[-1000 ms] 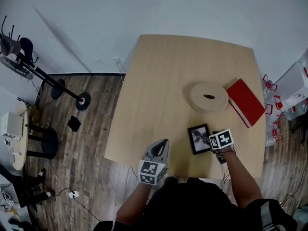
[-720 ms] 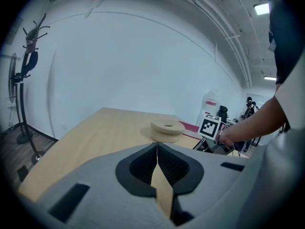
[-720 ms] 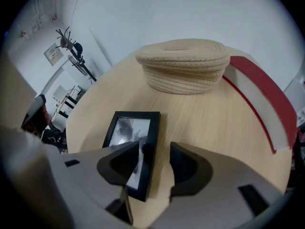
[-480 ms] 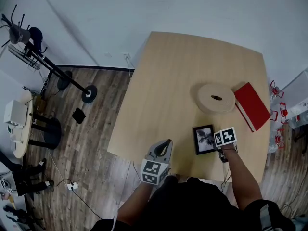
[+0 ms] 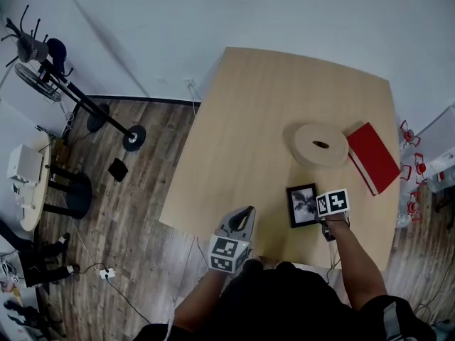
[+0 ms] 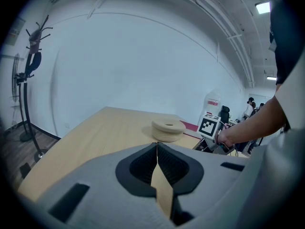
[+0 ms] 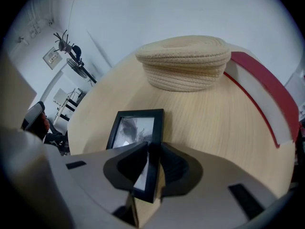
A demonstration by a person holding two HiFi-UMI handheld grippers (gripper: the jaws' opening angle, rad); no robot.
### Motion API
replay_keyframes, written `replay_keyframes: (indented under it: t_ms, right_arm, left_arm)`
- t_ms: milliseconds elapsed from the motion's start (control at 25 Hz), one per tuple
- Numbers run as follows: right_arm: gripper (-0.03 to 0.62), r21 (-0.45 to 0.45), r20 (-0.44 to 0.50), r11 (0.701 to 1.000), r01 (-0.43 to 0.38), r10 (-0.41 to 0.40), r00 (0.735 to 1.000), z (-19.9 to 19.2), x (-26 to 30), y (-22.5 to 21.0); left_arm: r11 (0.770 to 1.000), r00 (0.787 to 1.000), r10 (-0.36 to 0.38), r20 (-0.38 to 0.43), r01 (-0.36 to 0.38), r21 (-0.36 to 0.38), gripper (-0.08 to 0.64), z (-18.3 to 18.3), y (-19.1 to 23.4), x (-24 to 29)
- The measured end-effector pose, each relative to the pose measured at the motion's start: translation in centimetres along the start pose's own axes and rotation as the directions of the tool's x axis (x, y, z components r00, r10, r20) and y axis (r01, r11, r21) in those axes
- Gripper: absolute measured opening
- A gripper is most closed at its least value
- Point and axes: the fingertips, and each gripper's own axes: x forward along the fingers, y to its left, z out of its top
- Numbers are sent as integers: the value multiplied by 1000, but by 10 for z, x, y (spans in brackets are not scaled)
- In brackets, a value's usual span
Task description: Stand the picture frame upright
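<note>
At the near edge of the worktop (image 5: 270,105) the left tool (image 6: 157,149) hangs with its jaws pressed together and nothing between them, pointing out across the bare wood.

Just beyond and to the right, the right tool (image 7: 151,149) points steeply down with its jaws clamped on the right-hand rail of the picture frame (image 7: 138,128). They have just been closing, and the thin black moulding now sits between the pads. The frame lies flat and face up on the worktop, close to the near right corner, its long sides running away from the person.

It looks light and stiff, so it should tip as one piece without flexing. The glazed front is probably slick and breakable. The rail is the sound place to grip, and it is narrow, so the hold is likely shallow and could twist. Lifting that side while the opposite rail stays down as a hinge seems safest. Whether a back prop is folded out cannot be seen.

Farther on sits a round woven disc (image 5: 320,144), with a red book (image 5: 372,157) touching its right side.
</note>
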Motion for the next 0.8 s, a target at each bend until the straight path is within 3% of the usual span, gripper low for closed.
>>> replay_keyframes:
  t_ms: [440, 800]
  right_arm:
    - [67, -34, 110, 999, 22, -18, 994, 11, -26, 1]
    - [67, -64, 315, 996, 55, -32, 949, 48, -80, 11]
  left_arm:
    - [1000, 1000, -10, -5, 10, 1, 5, -2, -6, 1]
    - [1000, 1000, -12, -9, 12, 2, 5, -3, -7, 1]
